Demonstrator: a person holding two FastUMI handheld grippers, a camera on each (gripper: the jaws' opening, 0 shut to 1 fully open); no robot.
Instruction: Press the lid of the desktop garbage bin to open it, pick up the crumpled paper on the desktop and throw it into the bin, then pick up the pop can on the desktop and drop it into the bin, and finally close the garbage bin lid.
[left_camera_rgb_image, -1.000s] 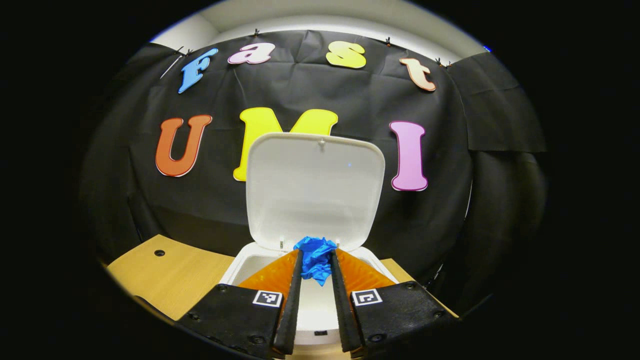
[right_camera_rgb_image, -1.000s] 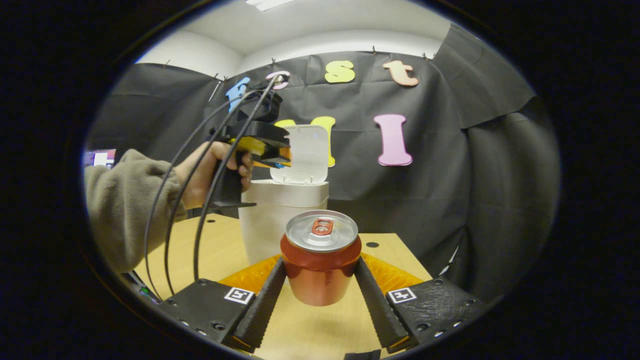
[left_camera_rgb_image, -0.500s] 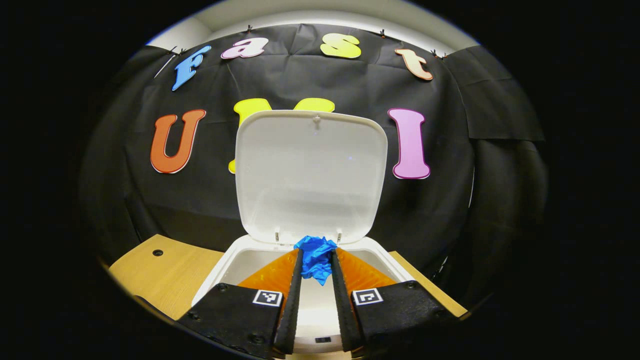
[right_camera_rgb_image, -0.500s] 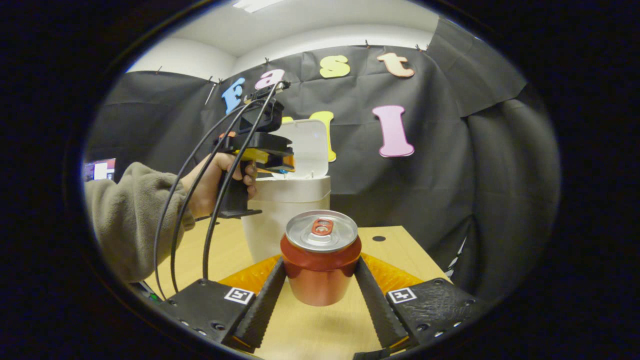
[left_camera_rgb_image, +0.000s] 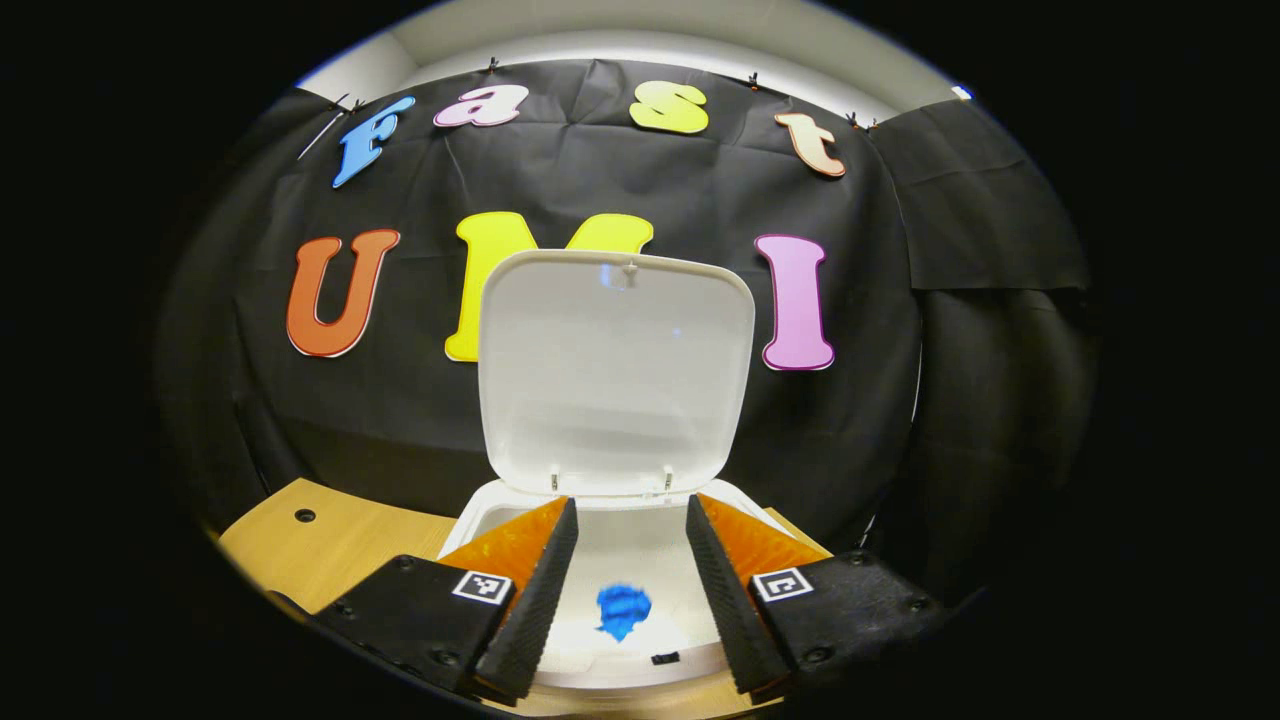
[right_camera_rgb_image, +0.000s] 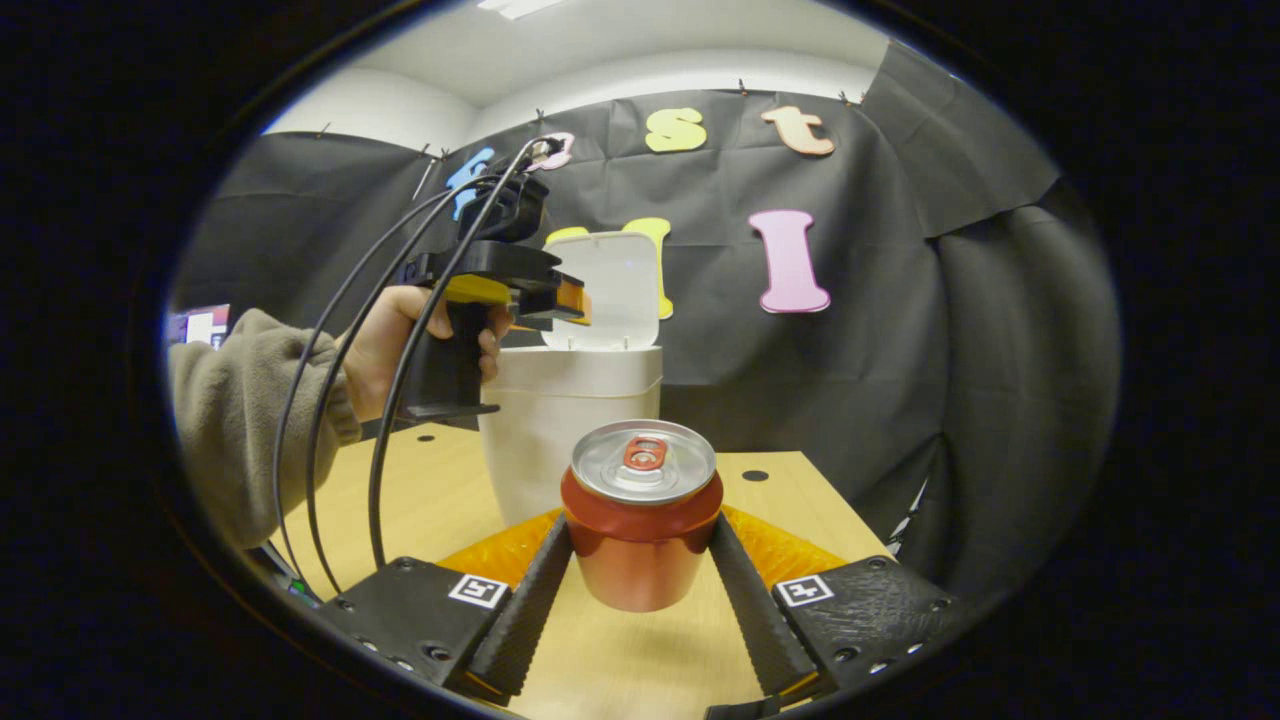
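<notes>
A: The crumpled paper (left_camera_rgb_image: 622, 611), where had it got to?

B: Inside the bin (left_camera_rgb_image: 690, 655), a blurred blue scrap below the left gripper (left_camera_rgb_image: 628, 585). Half a second before, that gripper's jaws were pinching it above the opening; now they stood spread with nothing between them, so it had just been let go.

A: And the lid (left_camera_rgb_image: 615, 375)?

B: Upright behind the opening, hinged back (it had not shifted on its hinges).

A: So the paper step was done?

B: I judged it so. The pop can (right_camera_rgb_image: 641, 528) came next. It sat on the counter (right_camera_rgb_image: 610, 660) between the jaws of the right gripper (right_camera_rgb_image: 640, 590), which lay close along both sides; whether they pressed it I could not tell.

A: The left gripper's position?

B: Held by a hand (right_camera_rgb_image: 385, 335) above the bin, which it would need to clear.
</notes>
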